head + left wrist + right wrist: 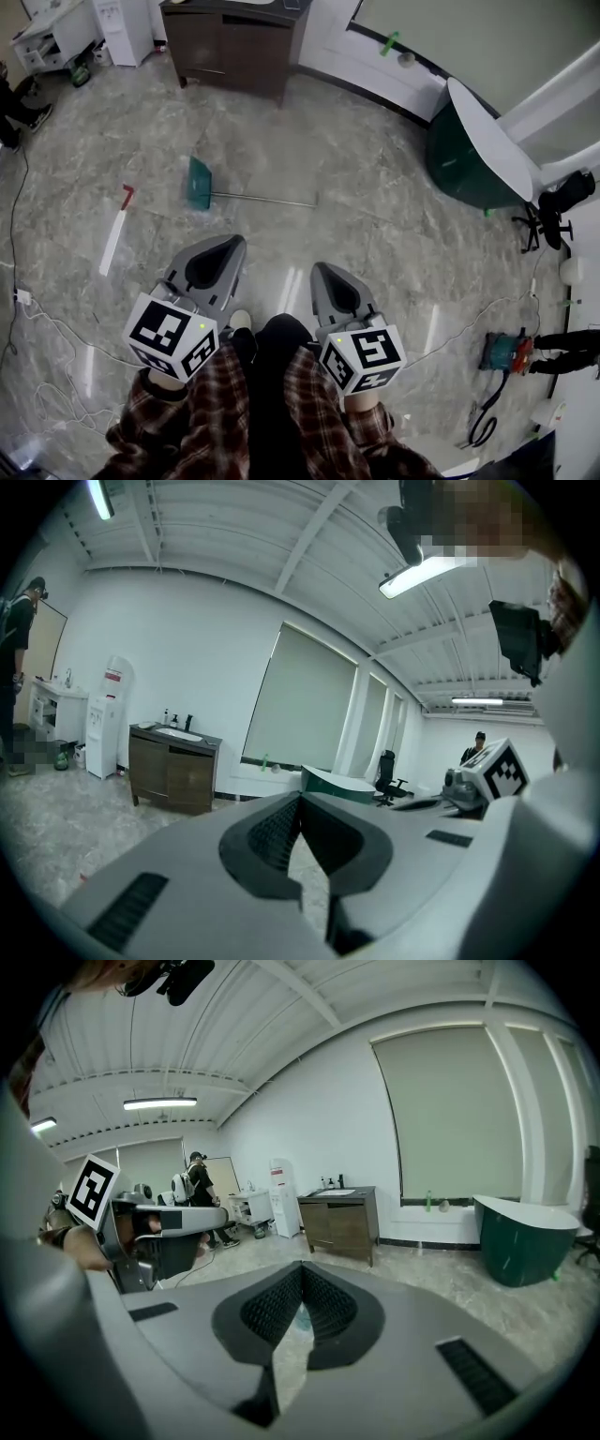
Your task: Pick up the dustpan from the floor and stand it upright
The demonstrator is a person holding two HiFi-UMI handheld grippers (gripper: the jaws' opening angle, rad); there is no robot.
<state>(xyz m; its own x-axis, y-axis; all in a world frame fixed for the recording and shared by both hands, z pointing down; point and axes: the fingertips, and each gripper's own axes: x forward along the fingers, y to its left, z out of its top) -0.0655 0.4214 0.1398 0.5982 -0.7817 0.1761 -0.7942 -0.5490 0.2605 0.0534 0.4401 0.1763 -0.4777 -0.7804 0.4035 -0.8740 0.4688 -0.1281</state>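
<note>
Your dustpan (198,183) lies on the grey marbled floor (375,244), at about 11 o'clock from where you stand and well ahead of you. Its scoop end is teal green, a flat blade-like shape with its long edge running roughly 12 to 6 o'clock. A long, thin metal handle (267,199) runs from it toward 3 o'clock, flat along the floor. It is not upright.

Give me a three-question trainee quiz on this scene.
1. True or false: the dustpan lies on the floor, not yet upright.
2. What does the right tool hold? A) the dustpan B) nothing C) a cable
3. Fill in: the left tool has its jaws ____.
Key: 1 true; 2 B; 3 shut.
</note>
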